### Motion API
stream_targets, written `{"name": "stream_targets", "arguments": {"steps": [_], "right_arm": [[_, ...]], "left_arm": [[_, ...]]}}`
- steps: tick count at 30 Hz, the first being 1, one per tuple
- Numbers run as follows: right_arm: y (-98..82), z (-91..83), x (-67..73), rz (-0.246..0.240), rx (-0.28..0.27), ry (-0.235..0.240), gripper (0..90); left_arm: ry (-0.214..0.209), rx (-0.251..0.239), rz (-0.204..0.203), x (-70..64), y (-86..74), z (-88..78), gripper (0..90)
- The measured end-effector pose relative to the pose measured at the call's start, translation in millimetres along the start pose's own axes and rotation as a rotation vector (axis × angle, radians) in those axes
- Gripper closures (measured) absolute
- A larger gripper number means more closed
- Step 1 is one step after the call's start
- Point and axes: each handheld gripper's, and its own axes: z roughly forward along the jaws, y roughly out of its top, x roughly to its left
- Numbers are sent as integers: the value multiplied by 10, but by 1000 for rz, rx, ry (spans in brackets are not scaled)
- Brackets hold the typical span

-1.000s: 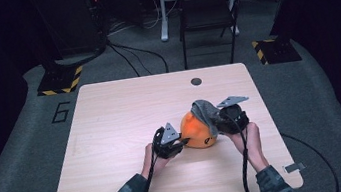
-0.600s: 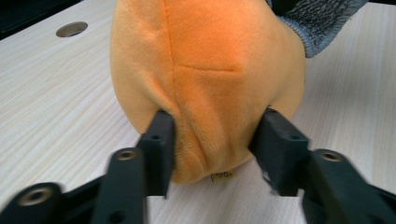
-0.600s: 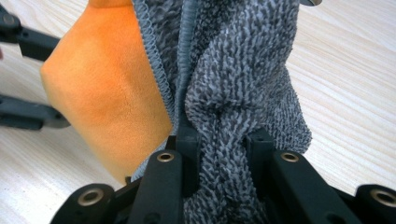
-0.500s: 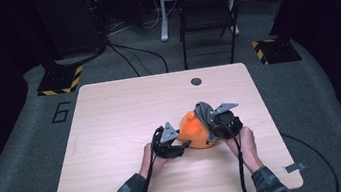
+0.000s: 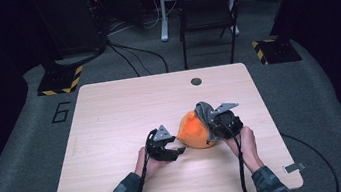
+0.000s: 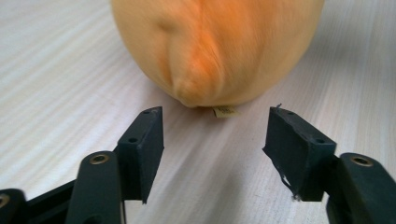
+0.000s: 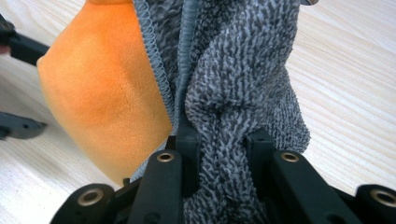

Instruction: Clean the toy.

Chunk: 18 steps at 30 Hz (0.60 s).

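Note:
An orange plush ball (image 5: pixel 192 129) lies on the wooden table (image 5: pixel 110 114), with a grey knitted cloth (image 5: pixel 204 110) draped over its right side. My right gripper (image 5: pixel 211 123) is shut on a bunched fold of that grey cloth (image 7: pixel 243 70), next to the orange plush (image 7: pixel 102 93). My left gripper (image 5: pixel 182 150) sits low at the ball's left. Its jaws have just been opening and now stand apart with nothing between them (image 6: pixel 215 135). The orange ball (image 6: pixel 219 46) lies just beyond the fingertips, with a small tag (image 6: pixel 225 112) under it.
A round cable hole (image 5: pixel 196 81) sits near the table's far edge. A dark chair (image 5: pixel 207 10) stands behind the table. Yellow-black striped bases (image 5: pixel 60 80) rest on the floor at both far corners. Bare wood stretches to the left of the ball.
The left gripper's jaws have opened and come off the orange ball. The right gripper, still holding the grey cloth, has shifted slightly toward the ball.

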Motion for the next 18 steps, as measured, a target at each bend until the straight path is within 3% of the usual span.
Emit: {"name": "stream_targets", "arguments": {"steps": [5,11,18], "right_arm": [[-3,5,-17,-7,-6,3,731],[-1,0,-13,2,4,3,731],[-1,-2,-15,1,5,2,731]], "left_arm": [[-3,6,-6,-33,-27,90,431],[-12,-20,-47,-21,-38,154,511],[-8,-33,-37,-26,-34,168,645]]}}
